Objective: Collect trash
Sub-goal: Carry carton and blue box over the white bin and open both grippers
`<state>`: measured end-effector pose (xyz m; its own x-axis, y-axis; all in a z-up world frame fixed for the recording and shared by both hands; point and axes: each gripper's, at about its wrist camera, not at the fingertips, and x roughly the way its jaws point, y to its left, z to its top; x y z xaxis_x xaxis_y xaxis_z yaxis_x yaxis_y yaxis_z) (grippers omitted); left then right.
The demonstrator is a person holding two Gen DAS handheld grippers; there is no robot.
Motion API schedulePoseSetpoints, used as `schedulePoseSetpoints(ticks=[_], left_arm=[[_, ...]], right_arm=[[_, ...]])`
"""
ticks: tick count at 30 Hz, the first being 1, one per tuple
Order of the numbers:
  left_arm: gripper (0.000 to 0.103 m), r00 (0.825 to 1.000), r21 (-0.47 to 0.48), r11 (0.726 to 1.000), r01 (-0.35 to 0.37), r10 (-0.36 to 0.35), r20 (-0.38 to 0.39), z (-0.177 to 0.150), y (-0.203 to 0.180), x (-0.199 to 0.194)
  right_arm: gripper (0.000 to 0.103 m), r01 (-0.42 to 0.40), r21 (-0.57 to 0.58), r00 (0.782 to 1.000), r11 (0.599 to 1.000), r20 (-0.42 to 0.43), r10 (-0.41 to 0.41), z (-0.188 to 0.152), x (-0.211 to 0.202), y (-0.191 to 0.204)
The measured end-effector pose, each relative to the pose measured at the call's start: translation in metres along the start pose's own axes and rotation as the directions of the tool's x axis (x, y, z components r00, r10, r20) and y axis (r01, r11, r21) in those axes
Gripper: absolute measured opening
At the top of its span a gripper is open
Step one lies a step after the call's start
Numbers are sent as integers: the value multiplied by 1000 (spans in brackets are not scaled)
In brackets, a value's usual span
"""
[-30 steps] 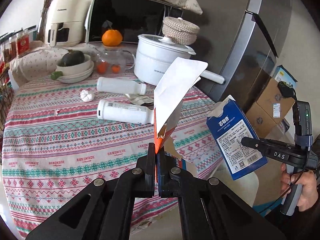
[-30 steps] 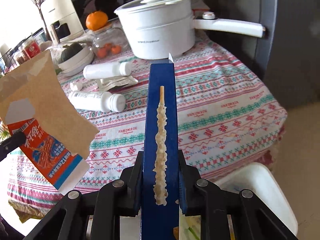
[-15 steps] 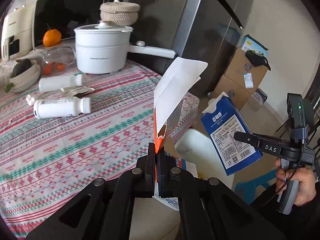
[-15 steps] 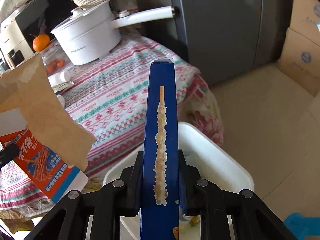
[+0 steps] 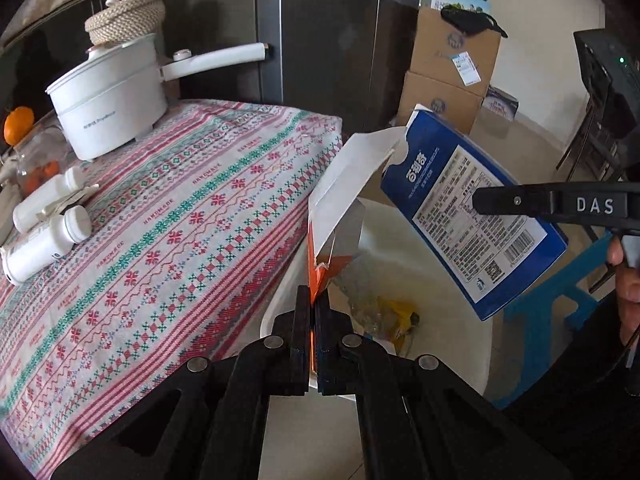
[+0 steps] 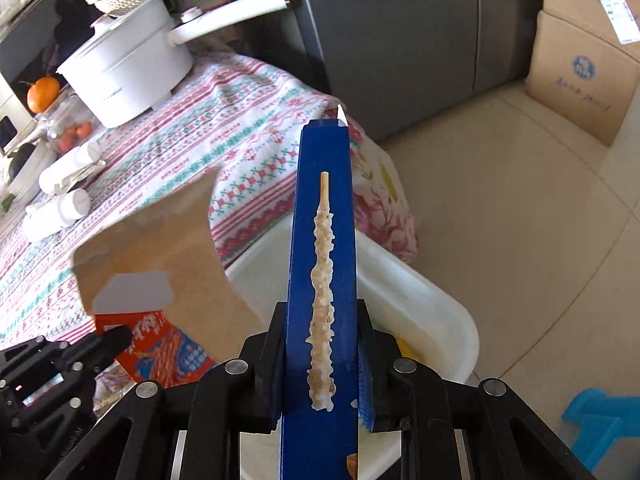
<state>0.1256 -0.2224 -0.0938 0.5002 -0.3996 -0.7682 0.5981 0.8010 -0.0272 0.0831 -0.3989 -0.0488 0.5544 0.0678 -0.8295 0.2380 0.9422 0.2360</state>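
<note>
White bin point(image 5: 448, 240) holds wrappers point(image 5: 384, 312); both grippers clamp cartons.

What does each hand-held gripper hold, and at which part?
The left hand-held gripper pinches the torn orange box at its lower edge; the right hand-held gripper clamps the blue box near its bottom end.

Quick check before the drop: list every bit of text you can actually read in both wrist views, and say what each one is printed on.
"DAS": white letters on the right tool's black finger.
"HANDMADE": repeated along the tablecloth stripes.
Blue box: white brand characters, fine print, a barcode and a QR code, all too small to read.
Orange box: slogan and small print blurred.
White pot: grey logo, unreadable.
White bottles: label print too small.
Cardboard boxes: blue stamp and sticker, illegible.
</note>
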Motion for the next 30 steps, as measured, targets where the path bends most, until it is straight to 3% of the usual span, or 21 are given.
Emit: schedulePoseSetpoints(ticks=[9, 11, 13, 15, 30], left_arm=[[5, 999, 17, 1000, 15, -14, -43, -1, -2, 8], [15, 999, 7, 1000, 12, -11, -52, -1, 0, 5], [43, 999, -6, 1000, 1, -1, -47, -2, 4, -1], [55, 999, -13, 1000, -16, 15, -29, -4, 8, -9], [71, 996, -28, 996, -83, 82, -38, -21, 33, -40]], right_arm=[[25, 12, 24, 1000, 1000, -16, -12, -3, 2, -13], [25, 11, 25, 1000, 1000, -20, -11, -3, 2, -13], [25, 11, 21, 1000, 1000, -23, -11, -3, 3, -12], [25, 12, 16, 1000, 1000, -28, -11, -4, 4, -11], [26, 81, -36, 976, 996, -201, -87, -13, 41, -3]])
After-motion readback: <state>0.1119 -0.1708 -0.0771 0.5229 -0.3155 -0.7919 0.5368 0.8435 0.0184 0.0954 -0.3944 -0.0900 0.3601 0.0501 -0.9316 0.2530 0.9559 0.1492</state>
